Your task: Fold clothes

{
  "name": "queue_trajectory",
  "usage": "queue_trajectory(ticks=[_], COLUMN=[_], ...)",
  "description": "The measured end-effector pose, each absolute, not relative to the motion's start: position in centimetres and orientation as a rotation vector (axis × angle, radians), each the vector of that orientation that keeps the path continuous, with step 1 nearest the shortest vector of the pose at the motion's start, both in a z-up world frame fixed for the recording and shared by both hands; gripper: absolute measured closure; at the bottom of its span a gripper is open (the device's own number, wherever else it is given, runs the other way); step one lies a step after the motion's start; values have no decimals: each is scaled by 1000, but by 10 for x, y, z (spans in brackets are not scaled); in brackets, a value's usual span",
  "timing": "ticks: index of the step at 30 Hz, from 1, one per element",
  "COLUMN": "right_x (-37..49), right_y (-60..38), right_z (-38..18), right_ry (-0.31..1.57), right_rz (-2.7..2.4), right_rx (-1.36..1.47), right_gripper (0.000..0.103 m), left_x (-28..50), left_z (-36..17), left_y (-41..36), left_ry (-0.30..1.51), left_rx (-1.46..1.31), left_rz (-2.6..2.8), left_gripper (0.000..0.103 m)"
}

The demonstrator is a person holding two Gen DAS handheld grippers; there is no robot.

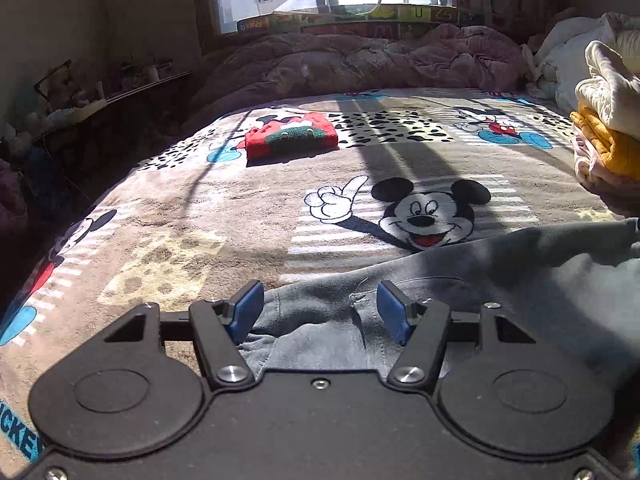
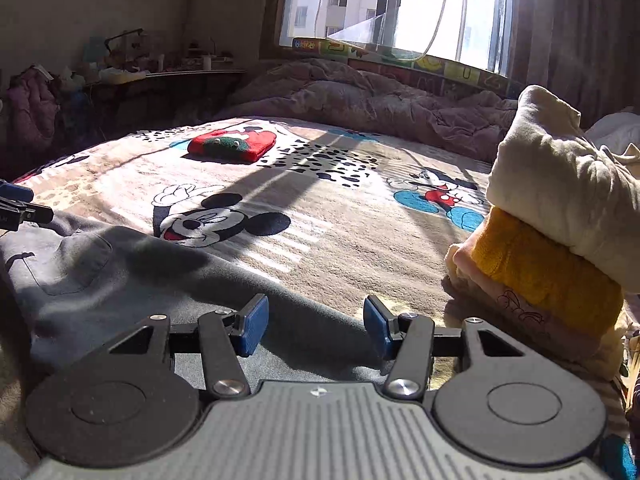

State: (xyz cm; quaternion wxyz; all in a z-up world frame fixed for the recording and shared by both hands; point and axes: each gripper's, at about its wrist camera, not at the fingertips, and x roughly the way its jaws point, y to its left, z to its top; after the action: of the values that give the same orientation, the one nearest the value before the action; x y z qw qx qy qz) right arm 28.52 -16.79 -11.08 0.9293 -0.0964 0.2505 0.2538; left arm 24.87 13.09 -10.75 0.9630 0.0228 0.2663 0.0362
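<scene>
From the left wrist, we held our left tool (image 1: 318,312) wide open, gripping nothing, over the grey garment (image 1: 460,280) on the bed (image 1: 200,216). From the right wrist, our right tool (image 2: 316,326) gaped empty above its hem; we judged gripping came next.

Harsh window (image 2: 400,4) glare, long shadows, possibly overexposed.

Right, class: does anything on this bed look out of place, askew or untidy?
Yes. The stack of folded clothes at the right looks askew: its cream top piece leans off the yellow one. The grey garment lies rumpled and unfolded under both open grippers. The red sweater sits neatly folded.
</scene>
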Motion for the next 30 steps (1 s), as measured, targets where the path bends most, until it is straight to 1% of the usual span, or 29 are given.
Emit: queue_trajectory(ticks=[2,3,5,6,7,8,10,12,14,16,17,18,21,22,23,24,26,27,30], right_x=[267,258,244,240,235,231,225,222,221,231,243,256,291,291,289,280,262,254,245], right_y=[-159,-148,-125,-120,-115,-110,-116,-127,-141,-156,-164,-172,-190,-190,-189,-193,-207,-216,-255], right_z=[-102,-106,-124,-136,-148,-160,-153,-140,-126,-121,-125,-129,-161,-158,-153,-146,-135,-131,-140], right_ry=[457,457,492,505,517,529,534,524,453,418,435,455,646,653,656,616,560,548,600], right_rz=[564,607,664,652,637,622,622,627,565,512,465,416,401,399,397,393,368,345,281], right_rx=[-201,-220,-276,-292,-306,-321,-294,-241,-249,-216,-203,-190,-99,-110,-124,-91,2,59,363], right_gripper=[50,50,50,51,50,50,50,50,50,49,48,48,46,48,50,49,40,38,33], left_x=[238,236,247,246,243,243,244,236,228,236,244,246,244,235,225,214,194,184,163], left_z=[-110,-116,-148,-167,-174,-171,-149,-136,-124,-138,-153,-166,-147,-136,-129,-121,-122,-123,-140], left_y=[103,89,59,45,41,44,58,77,96,121,132,142,147,147,148,150,165,173,203], left_ry=[521,526,657,640,608,611,642,575,502,552,631,639,656,613,573,535,536,540,562], left_rx=[-7,-38,62,149,174,162,100,110,128,125,123,90,76,67,39,7,-169,-263,-591], left_rz=[-28,-87,-110,-101,-92,-97,-136,-68,11,89,126,124,92,97,104,112,142,158,173], left_gripper=[41,41,41,40,38,38,39,39,40,39,38,33,32,33,33,33,32,32,32])
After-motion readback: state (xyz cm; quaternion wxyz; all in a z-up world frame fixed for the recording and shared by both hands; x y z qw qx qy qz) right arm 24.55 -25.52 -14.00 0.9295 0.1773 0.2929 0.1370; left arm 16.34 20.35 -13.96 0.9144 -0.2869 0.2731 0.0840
